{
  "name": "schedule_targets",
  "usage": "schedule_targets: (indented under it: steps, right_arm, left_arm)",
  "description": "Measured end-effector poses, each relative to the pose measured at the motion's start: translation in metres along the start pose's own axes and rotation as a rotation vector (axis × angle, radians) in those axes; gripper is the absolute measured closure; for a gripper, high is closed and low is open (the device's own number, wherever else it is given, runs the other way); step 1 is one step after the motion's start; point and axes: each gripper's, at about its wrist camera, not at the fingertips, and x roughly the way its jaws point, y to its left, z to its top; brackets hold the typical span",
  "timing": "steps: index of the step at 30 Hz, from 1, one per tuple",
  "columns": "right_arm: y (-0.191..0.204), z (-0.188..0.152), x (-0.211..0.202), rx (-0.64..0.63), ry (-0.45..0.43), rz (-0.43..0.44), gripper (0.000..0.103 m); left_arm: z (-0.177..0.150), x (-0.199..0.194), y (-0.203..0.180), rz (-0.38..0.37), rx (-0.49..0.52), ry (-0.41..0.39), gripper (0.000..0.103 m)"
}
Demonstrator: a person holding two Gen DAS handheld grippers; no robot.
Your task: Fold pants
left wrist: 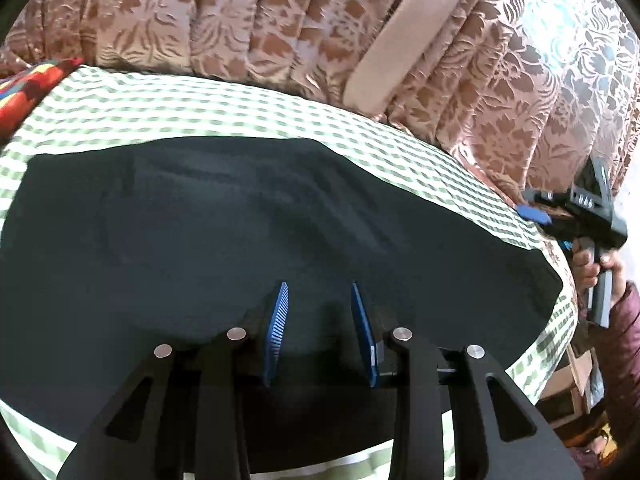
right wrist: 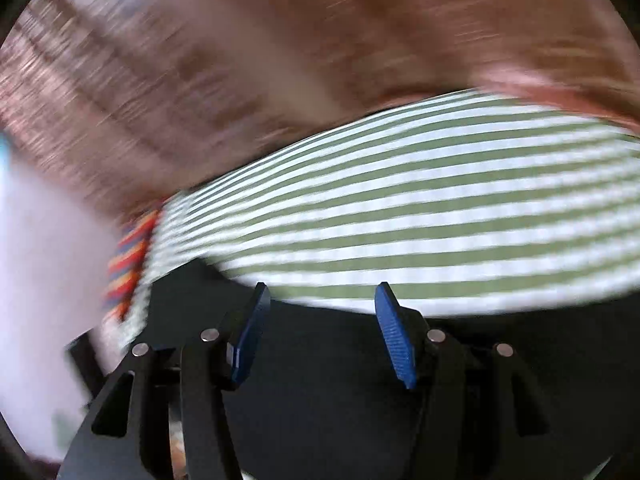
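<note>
The dark, almost black fabric pants lie spread flat on a green-and-white checked cloth that covers the work surface, filling most of the middle of the left wrist view. Their far edge runs roughly parallel to the far edge of the cloth, with a band of bare checks between. Soft creases cross the fabric towards the right.

The left gripper sits low over the near part of the pants, its 2 blue ribbed pads standing apart with only flat dark fabric visible in the gap; nothing is pinched between them, so the jaws are open and empty.

The right gripper shows at the far right of the left wrist view, off the right-hand end of the pants and above the edge of the checked cloth, held by a hand in a dark maroon sleeve. In its own view, which is heavily smeared by motion, its 2 blue pads stand wide apart, with dark pants fabric below them and checked cloth beyond; nothing is held between them.

Behind the surface hangs a brown curtain with a leaf-and-flower pattern, crossed by a plain beige band. A brightly coloured red, orange and blue patterned fabric lies at the far left corner of the cloth.
</note>
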Motion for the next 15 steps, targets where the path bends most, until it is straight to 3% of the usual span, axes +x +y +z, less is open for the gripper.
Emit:
schedule_targets:
  steps: [3, 6, 11, 15]
  right_arm:
    - [0.047, 0.01, 0.062, -0.03, 0.116, 0.179, 0.048]
    - [0.075, 0.023, 0.121, -0.018, 0.201, 0.263, 0.048]
    - [0.088, 0.042, 0.197, 0.034, 0.303, 0.269, 0.049]
    - [0.098, 0.04, 0.231, 0.016, 0.372, 0.289, 0.062]
  left_arm:
    - [-0.005, 0.0, 0.008, 0.014, -0.002, 0.009, 0.071]
    - [-0.013, 0.003, 0.016, 0.007, -0.012, 0.026, 0.071]
    - [-0.02, 0.004, 0.025, -0.035, -0.04, 0.027, 0.071]
    - [-0.021, 0.003, 0.031, -0.066, -0.067, 0.024, 0.071]
